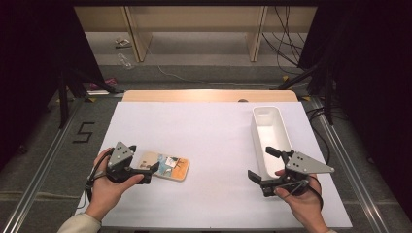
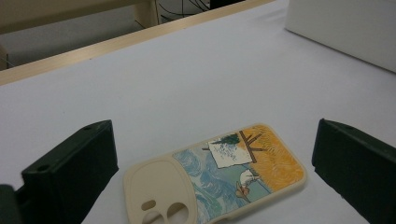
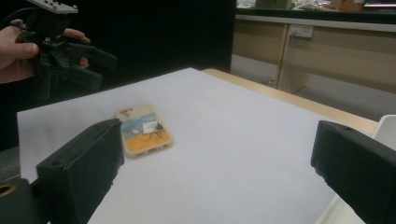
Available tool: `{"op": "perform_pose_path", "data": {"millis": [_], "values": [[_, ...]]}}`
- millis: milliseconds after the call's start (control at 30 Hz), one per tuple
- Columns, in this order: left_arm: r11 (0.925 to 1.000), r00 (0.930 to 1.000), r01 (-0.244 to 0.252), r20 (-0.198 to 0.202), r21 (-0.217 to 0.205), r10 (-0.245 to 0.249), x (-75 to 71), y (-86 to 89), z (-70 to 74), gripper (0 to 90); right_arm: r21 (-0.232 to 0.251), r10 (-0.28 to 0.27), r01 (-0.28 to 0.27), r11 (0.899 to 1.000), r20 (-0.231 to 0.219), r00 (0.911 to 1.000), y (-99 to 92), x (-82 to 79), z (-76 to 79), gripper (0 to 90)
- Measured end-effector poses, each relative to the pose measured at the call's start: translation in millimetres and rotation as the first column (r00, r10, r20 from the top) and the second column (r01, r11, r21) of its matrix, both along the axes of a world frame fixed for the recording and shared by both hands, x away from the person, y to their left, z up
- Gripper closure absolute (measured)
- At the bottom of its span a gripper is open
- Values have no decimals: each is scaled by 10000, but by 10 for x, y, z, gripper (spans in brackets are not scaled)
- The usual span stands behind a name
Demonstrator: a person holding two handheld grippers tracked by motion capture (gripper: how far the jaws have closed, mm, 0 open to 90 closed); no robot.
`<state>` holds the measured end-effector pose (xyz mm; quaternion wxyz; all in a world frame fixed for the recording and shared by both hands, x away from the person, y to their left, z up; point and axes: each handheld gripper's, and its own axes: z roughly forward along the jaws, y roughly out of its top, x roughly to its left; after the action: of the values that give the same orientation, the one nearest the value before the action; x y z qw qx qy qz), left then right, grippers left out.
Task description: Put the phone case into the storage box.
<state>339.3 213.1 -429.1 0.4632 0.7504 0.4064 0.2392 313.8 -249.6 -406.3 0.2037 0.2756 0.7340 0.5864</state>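
A phone case (image 1: 165, 166) with a painted picture and a cream camera cutout lies flat on the white table top (image 1: 209, 136), left of centre. My left gripper (image 1: 148, 172) is open at the case's left end, held in a hand. In the left gripper view the case (image 2: 219, 177) lies below and between the wide-apart jaws of the left gripper (image 2: 212, 140), untouched. My right gripper (image 1: 260, 164) is open and holds nothing, beside the near end of a white bin (image 1: 270, 127). The right gripper view looks past the right gripper (image 3: 215, 154) to the case (image 3: 143, 129) and the raised left gripper (image 3: 99, 67).
The long white bin stands at the table's right side; its wall shows in the left gripper view (image 2: 345, 28) and its corner in the right gripper view (image 3: 386, 128). A wooden strip (image 1: 209, 95) edges the table's far side. Cables and wooden furniture stand on the floor beyond.
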Motion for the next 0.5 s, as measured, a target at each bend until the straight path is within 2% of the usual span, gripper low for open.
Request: {"op": "perform_pose_path", "data": {"millis": [300, 500], "values": [[9999, 9998, 111, 141, -78, -110, -1, -23, 30, 13, 4, -139, 139, 9999, -11, 9999, -31, 12, -8, 34], [9993, 9990, 351, 285, -116, -348, 30, -103, 73, 194, 55, -145, 145, 9999, -52, 9999, -36, 41, -18, 34]]}}
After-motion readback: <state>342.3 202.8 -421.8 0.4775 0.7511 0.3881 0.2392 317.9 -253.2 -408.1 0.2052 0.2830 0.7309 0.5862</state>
